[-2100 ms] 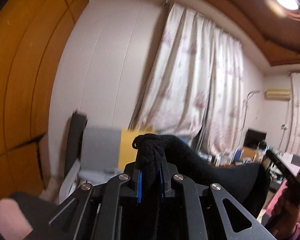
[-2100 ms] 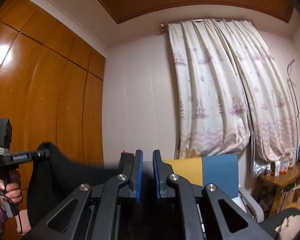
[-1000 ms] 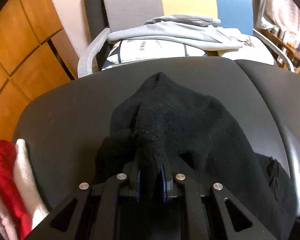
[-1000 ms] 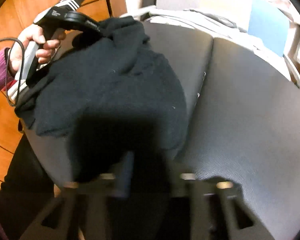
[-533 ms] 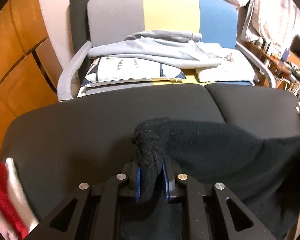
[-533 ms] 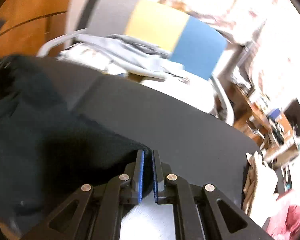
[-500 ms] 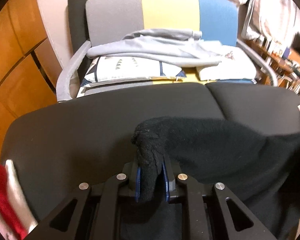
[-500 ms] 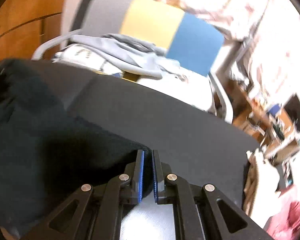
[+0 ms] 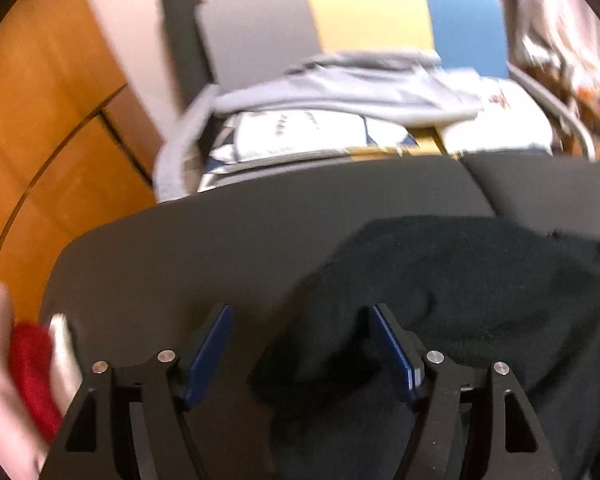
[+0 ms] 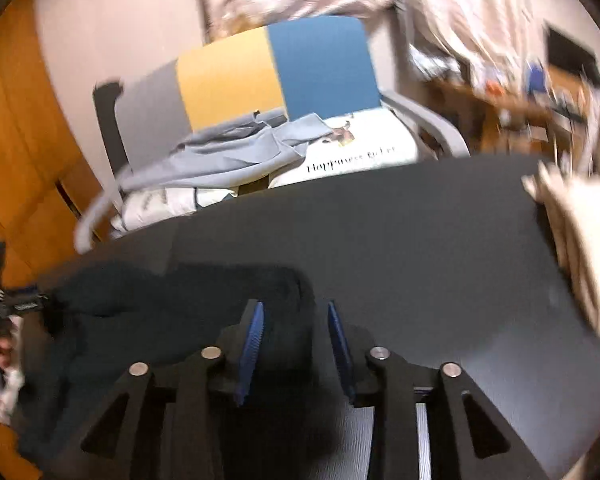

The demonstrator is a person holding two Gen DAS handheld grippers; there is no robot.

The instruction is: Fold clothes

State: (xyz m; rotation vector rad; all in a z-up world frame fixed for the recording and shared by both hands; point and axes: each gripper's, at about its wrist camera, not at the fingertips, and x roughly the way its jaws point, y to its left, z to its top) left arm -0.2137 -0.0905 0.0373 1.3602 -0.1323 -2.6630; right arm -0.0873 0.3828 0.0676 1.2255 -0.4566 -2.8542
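1. One dark worktop (image 9: 260,232) carries the black garment (image 9: 460,280), which lies spread over its near half; behind it stands a chair (image 10: 300,68) stacked with grey and white clothes.
2. Change: half a second ago both claws were clamped on the garment. Both are now released, and the cloth rests on the worktop. Judgement: the lay-out step is done; folding can begin.
3. Left claw (image 9: 300,344): jaws wide, holding nothing. The garment's left edge lies between and beyond the blue pads (image 9: 392,348), loose.
4. Right claw (image 10: 296,340): jaws partly apart, holding nothing. The garment's right edge lies between the pads and extends left toward the other claw.
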